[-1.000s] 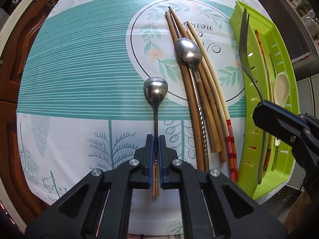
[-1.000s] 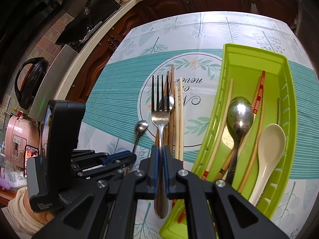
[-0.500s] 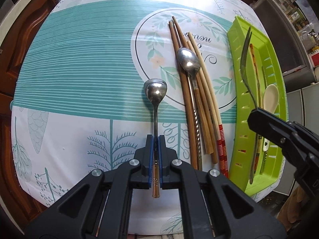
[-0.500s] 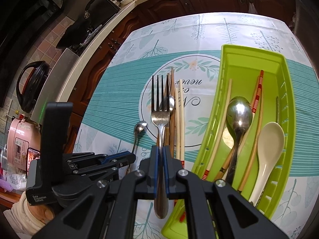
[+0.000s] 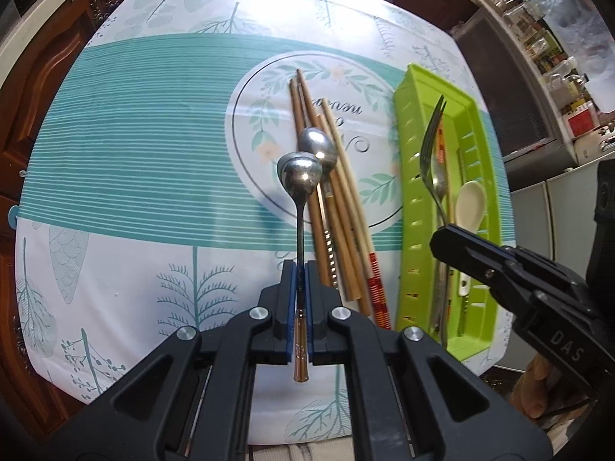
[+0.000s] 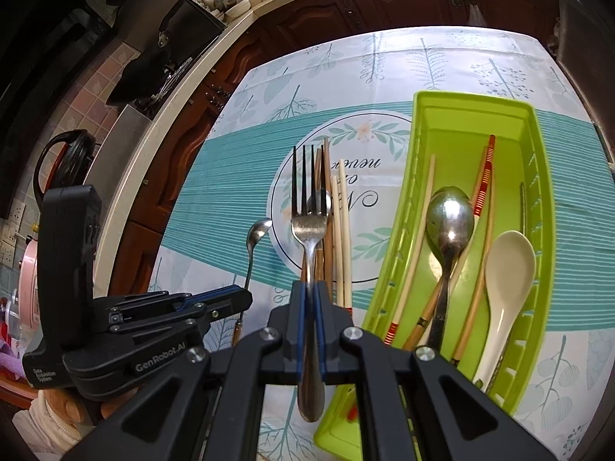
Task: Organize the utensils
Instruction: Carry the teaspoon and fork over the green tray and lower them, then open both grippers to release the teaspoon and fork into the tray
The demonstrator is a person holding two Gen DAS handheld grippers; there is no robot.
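- Left wrist view: the left gripper is clamped on the lower handle of a small steel spoon, its bowl hanging clear above the tablecloth and partly covering a second steel spoon that lies on a bundle of wooden chopsticks.
- The small spoon is stiff, light and smooth — with the grip so near the handle's end, the bowl is a long lever, so I judge it could pivot between the pads if swung fast.
- To the right, the green plastic tray holds a cream ceramic-looking spoon; the right gripper carries a fork over it.
- Right wrist view: the right gripper is closed tight on the fork's handle, tines pointing forward, the butt sticking out behind the pads.
- From here the fork seems to sit just left of the tray — the fisheye makes it hard to say.
- Inside the tray lie a large steel spoon, the cream spoon and red-banded chopsticks.
- The fork is rigid and slick; best lowered flat, not dropped on the possibly brittle cream spoon.
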